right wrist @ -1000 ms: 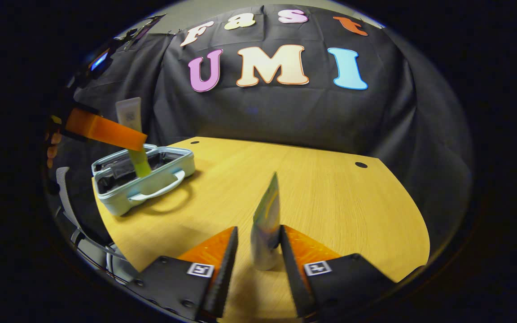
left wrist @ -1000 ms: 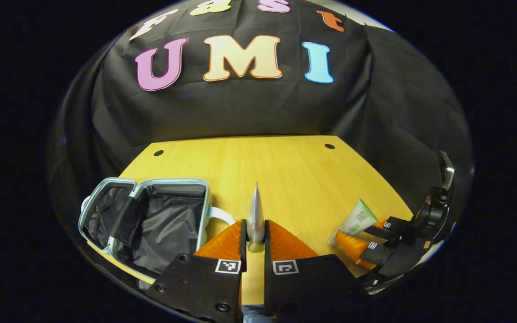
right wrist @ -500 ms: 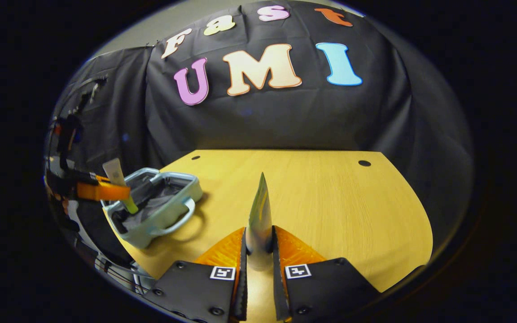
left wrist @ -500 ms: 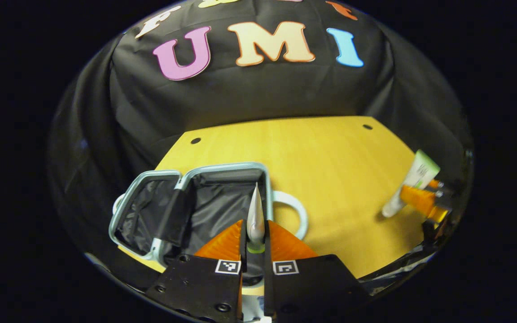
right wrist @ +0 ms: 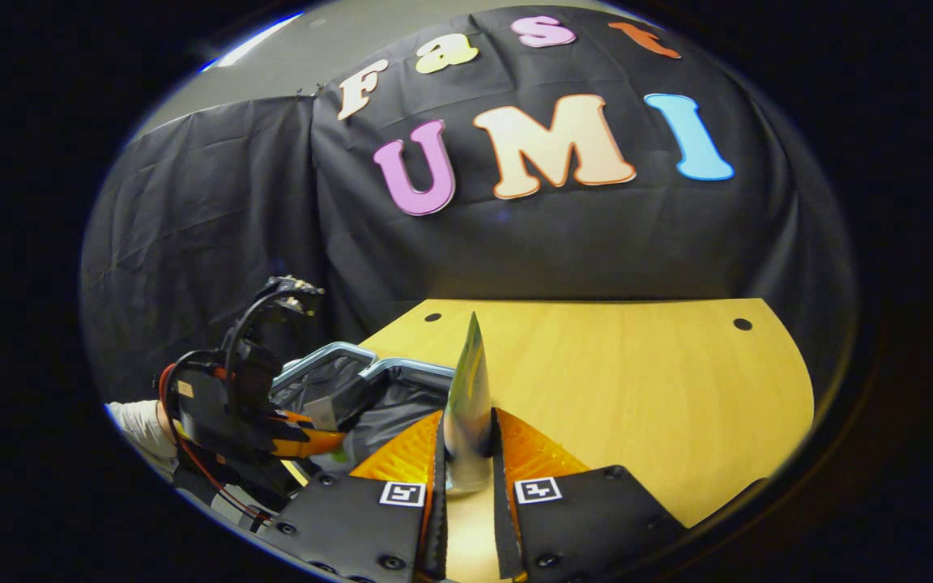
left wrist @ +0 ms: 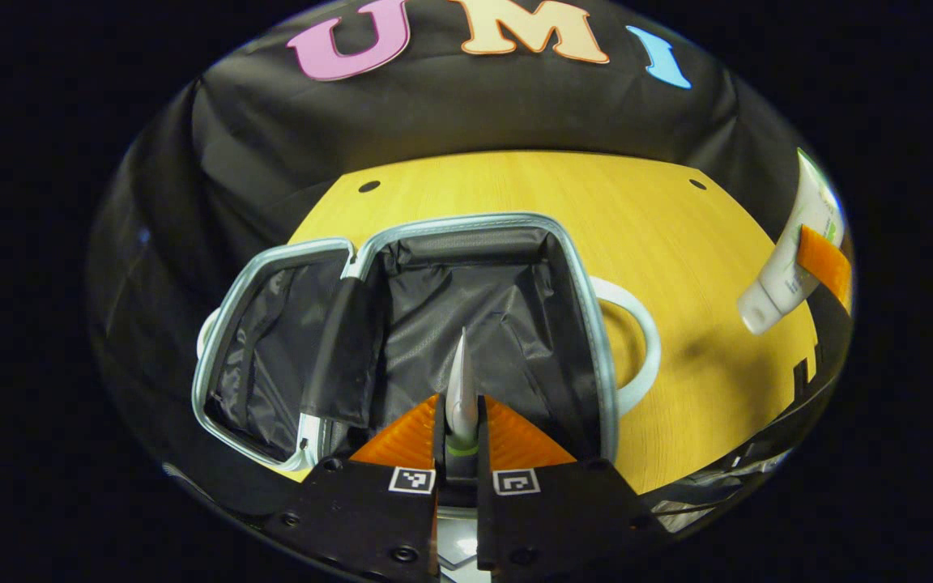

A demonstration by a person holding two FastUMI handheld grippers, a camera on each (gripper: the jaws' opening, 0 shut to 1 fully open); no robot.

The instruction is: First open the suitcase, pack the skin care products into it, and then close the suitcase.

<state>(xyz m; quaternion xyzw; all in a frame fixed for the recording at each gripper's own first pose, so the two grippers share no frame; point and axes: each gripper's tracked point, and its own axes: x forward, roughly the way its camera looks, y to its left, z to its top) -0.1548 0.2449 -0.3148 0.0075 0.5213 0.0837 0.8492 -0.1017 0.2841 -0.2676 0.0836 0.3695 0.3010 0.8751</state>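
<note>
Orange fingers of the left gripper (left wrist: 462, 421) clamp a slim silver tube (left wrist: 461, 389) by its lower end, edge-on and pointing forward, poised above the open suitcase (left wrist: 580, 275). In the left gripper view the tool looks steeply down into the case: the black-lined main compartment lies straight under the tube, and the lid half lies open to its left. The pale blue case sits on the yellow table (left wrist: 515, 178) with its white handle (left wrist: 645, 348) towards the bare wood. At the right edge of that view the right gripper (left wrist: 819, 259) holds a white tube (left wrist: 790, 259) in the air, cap end lower, tilted above the table and well apart from the case. In the right gripper view, that gripper (right wrist: 466, 453) is clenched on the same tube (right wrist: 468, 405), seen edge-on and rising upright between the fingers, aimed level across the table (right wrist: 636, 380). Lower left there, the left gripper (right wrist: 304, 433) hangs over the suitcase (right wrist: 353, 380), with a pale sleeve (right wrist: 138, 421) behind it.
</note>
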